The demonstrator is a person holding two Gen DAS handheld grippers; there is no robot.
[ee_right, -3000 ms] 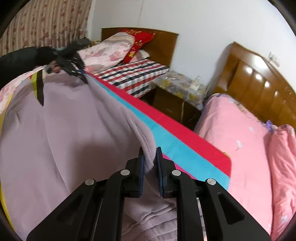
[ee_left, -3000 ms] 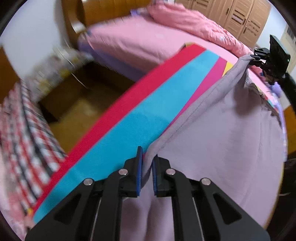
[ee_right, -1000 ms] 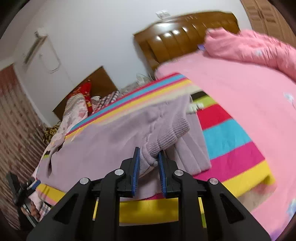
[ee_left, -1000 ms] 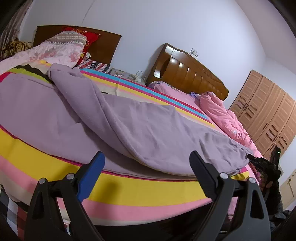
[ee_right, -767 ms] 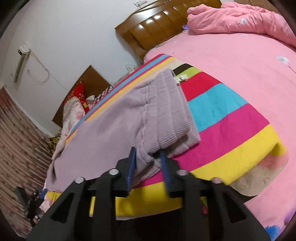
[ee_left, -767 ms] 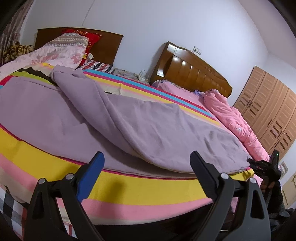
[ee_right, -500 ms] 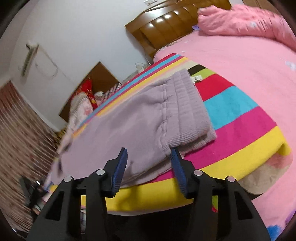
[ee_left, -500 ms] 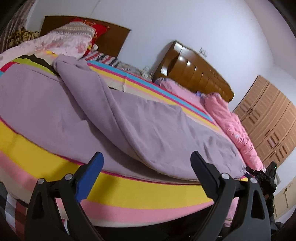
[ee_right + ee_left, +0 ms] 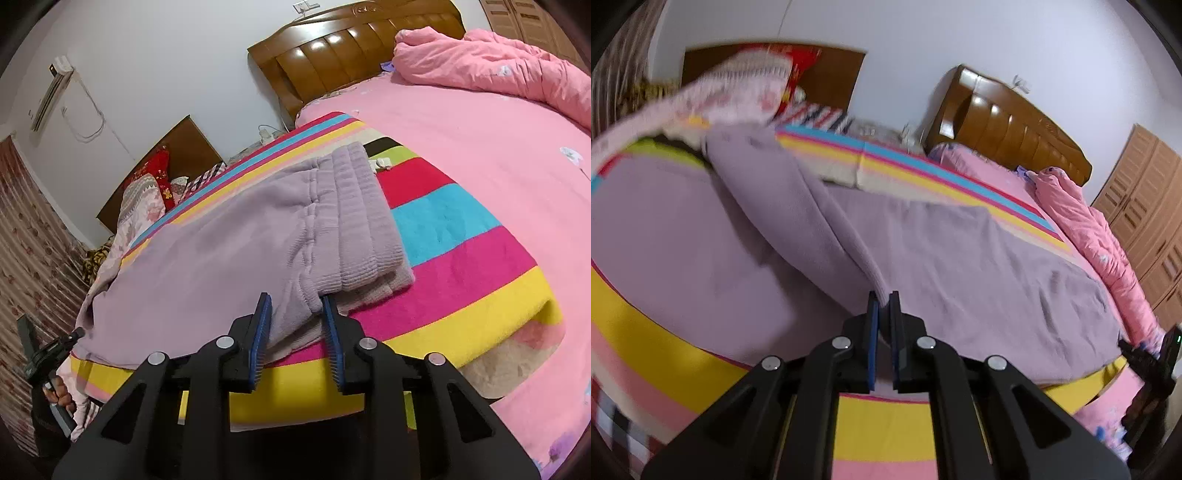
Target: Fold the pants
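Note:
Lilac fleece pants (image 9: 960, 266) lie folded lengthwise on a striped blanket (image 9: 894, 417). In the left wrist view, one leg (image 9: 783, 206) runs off to the upper left. My left gripper (image 9: 883, 301) is shut on the folded edge of the pants. In the right wrist view the pants (image 9: 229, 251) end in a ribbed waistband (image 9: 354, 218). My right gripper (image 9: 295, 306) is open, its fingers on either side of the near corner of the waistband. The other gripper shows small at the far left (image 9: 55, 347).
The striped blanket (image 9: 461, 277) covers the bed's near edge. A pink sheet (image 9: 498, 140) and a crumpled pink quilt (image 9: 498, 66) lie to the right. A wooden headboard (image 9: 351, 48) and a second bed with pillows (image 9: 147, 192) stand behind. Wooden wardrobes (image 9: 1145, 206) line the right wall.
My left gripper was open over the blanket edge and has shut on the pants' folded edge. My right gripper let go of the waistband and stands open around its corner.

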